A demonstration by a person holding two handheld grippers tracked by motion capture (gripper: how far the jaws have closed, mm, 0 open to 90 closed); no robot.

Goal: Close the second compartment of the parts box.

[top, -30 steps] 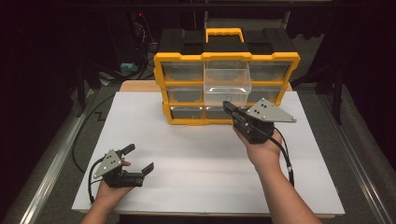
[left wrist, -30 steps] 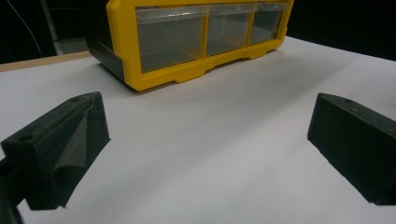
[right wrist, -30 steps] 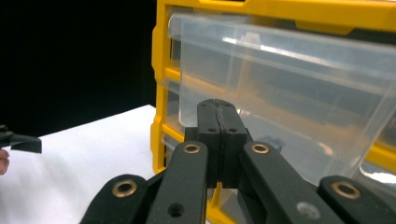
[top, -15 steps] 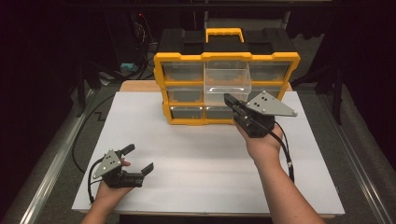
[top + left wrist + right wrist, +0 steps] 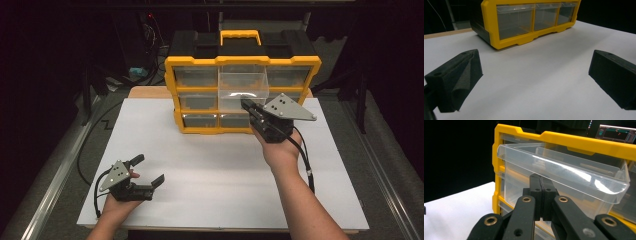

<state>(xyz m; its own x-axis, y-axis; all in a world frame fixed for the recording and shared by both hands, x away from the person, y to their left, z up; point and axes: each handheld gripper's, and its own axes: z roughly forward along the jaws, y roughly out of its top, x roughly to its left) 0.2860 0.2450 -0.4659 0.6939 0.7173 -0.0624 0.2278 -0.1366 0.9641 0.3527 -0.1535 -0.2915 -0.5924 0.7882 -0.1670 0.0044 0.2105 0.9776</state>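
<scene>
Right gripper fingers pressed together against the clear drawer; left gripper fingers spread, empty.

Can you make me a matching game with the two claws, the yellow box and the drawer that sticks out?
Things:
1. left claw
2. right claw
3. clear drawer
4. box handle

States:
A. yellow, on top of the box
B. pulled out of the middle of the top row
C. open wide, low over the white tabletop
D. shut, up against the drawer front

Pairs: 1-C, 2-D, 3-B, 4-A
</scene>
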